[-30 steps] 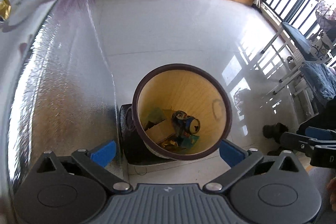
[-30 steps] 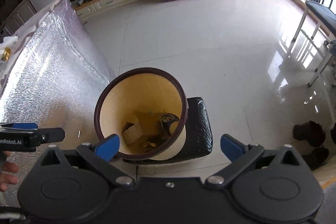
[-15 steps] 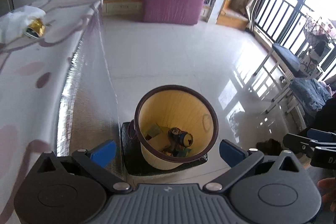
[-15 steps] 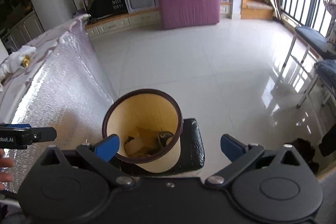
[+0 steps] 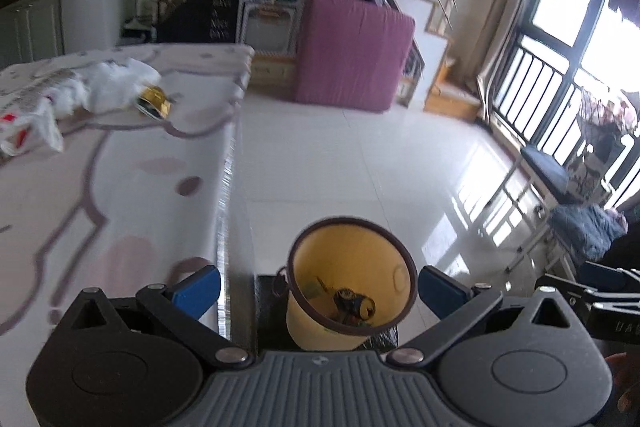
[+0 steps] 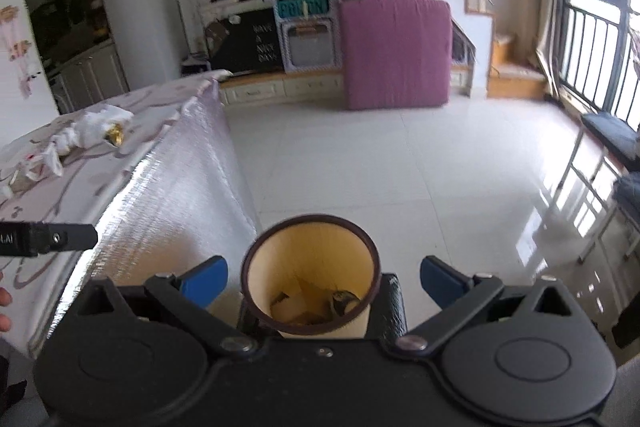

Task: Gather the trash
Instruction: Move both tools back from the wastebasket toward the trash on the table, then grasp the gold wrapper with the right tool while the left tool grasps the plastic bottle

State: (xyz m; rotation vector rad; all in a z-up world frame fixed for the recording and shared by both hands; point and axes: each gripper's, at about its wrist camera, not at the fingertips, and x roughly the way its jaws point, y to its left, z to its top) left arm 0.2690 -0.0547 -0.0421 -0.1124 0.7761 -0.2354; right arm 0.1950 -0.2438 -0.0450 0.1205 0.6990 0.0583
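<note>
1. The left gripper (image 5: 318, 291) has its blue fingers spread wide with nothing between them. The right gripper (image 6: 323, 279) is the same: parted and carrying nothing.

2. Just below and ahead of both sits the yellow bin (image 5: 349, 279) with its dark rim, standing on a black mat (image 6: 394, 307) on the floor. It already holds scraps: a can (image 5: 354, 305) and what looks like cardboard (image 6: 294, 307).

3. To the left of the bin hangs the silvery side of a covered table (image 6: 172, 195), its patterned top level with the grippers.

4. Further out on that tabletop lies the trash yet to be taken: a crumpled white plastic bag (image 5: 104, 87), a shiny gold wrapper (image 5: 154, 101) just beside it, and another white bag with red print (image 5: 28, 125) nearer the left edge.

5. By my reading, a drop into the bin is done and the hands are free for the next pick.

6. The next move calls for a reach away from the bin, across the tabletop to that pile, most likely by the left gripper, which is nearer. The thin bag may bunch or slip, so the fingers should close on a thick fold.
</note>
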